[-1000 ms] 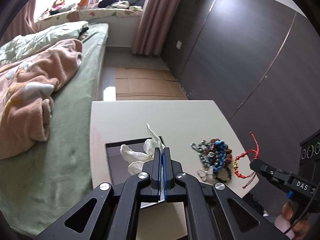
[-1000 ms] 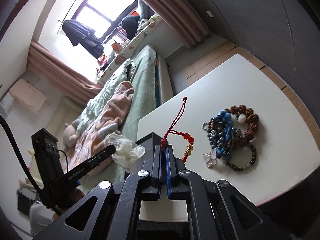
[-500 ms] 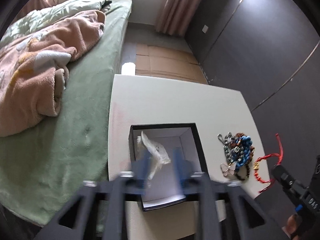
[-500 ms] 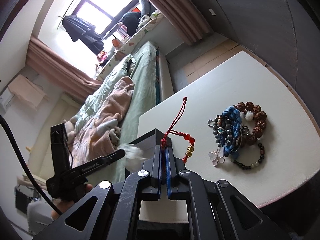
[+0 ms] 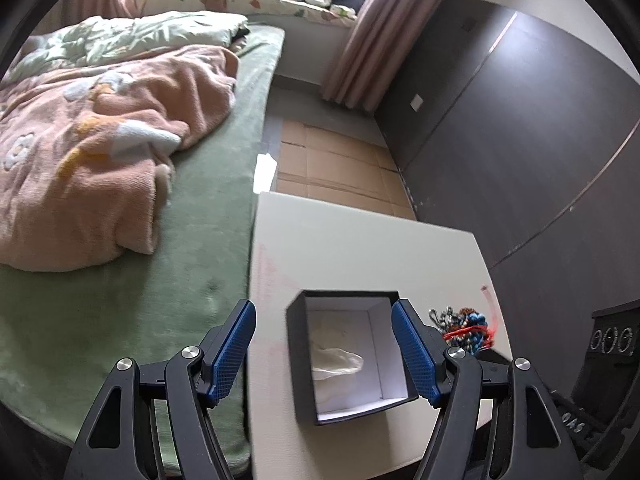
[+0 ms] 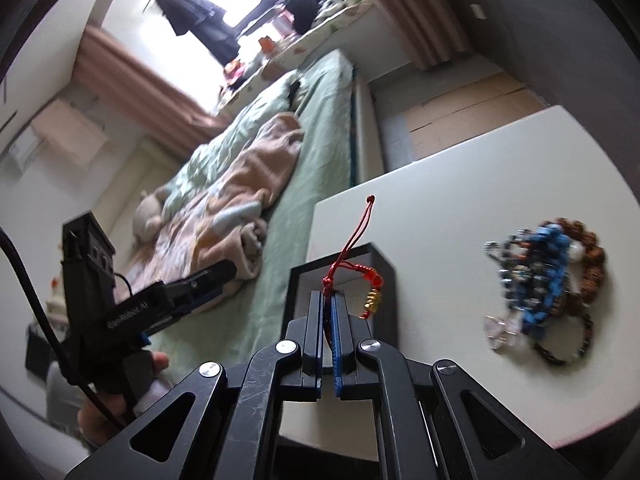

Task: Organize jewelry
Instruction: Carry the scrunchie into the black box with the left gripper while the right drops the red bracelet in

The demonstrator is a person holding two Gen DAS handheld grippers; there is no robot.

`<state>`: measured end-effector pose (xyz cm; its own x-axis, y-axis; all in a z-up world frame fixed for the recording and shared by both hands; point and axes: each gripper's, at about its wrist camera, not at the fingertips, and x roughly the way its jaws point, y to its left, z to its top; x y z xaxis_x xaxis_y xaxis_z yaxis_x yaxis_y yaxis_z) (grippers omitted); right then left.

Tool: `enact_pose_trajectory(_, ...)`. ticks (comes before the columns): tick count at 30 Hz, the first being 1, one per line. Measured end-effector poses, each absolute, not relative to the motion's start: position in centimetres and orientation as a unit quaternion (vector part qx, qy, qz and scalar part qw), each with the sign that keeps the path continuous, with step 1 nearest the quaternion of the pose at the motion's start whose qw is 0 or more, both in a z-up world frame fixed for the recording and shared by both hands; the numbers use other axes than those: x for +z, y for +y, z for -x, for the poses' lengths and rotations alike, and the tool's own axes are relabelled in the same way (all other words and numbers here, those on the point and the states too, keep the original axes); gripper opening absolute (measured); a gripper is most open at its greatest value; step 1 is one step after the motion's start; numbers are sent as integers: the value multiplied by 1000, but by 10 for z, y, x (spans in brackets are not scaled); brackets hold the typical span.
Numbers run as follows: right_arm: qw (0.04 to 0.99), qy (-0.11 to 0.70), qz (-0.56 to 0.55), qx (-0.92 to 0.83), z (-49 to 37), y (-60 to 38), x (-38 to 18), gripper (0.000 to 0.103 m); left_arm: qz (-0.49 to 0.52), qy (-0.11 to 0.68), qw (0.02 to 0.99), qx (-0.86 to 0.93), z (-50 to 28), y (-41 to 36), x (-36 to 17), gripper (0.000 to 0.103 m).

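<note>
Bench [image 5: 360, 256] carries a black box [image 5: 296, 360] with a white lining and a clear plastic bag [image 5: 334, 358] lying inside. We hold the left claw [image 5: 322, 354] released, its blue fingers spread on either side of the box. We keep the right claw [image 6: 328, 312] clenched on a red cord bracelet [image 6: 362, 272] with gold beads, raised just above the box edge. A heap of beaded bracelets [image 6: 548, 280] lies on the bench, well apart from the box. A bed [image 5: 120, 240] stands beside the bench.
</note>
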<state>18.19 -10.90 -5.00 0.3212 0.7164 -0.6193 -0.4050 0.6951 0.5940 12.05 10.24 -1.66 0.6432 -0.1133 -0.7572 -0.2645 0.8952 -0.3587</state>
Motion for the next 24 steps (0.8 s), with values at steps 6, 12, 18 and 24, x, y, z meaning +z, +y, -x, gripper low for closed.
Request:
enact_pose_trajectory(6,784,487,-121,365,-191,-72,-56,5,235,406,882,56,-113,119,-8,71)
enact_pose_trajectory(12,756,499,-130,403,-197,-49,-59,5,258,393,880,67,-107,136,-5,71)
enact_pose_trajectory(18,743,543,-93,380,-201,-33,-83,34,260,394,879,67,-107,139,-6,71)
enact_pose_trajectory(24,776,508,-92,363,-195,-60,-63,54,247,398,881,61,-109,131,-7,71)
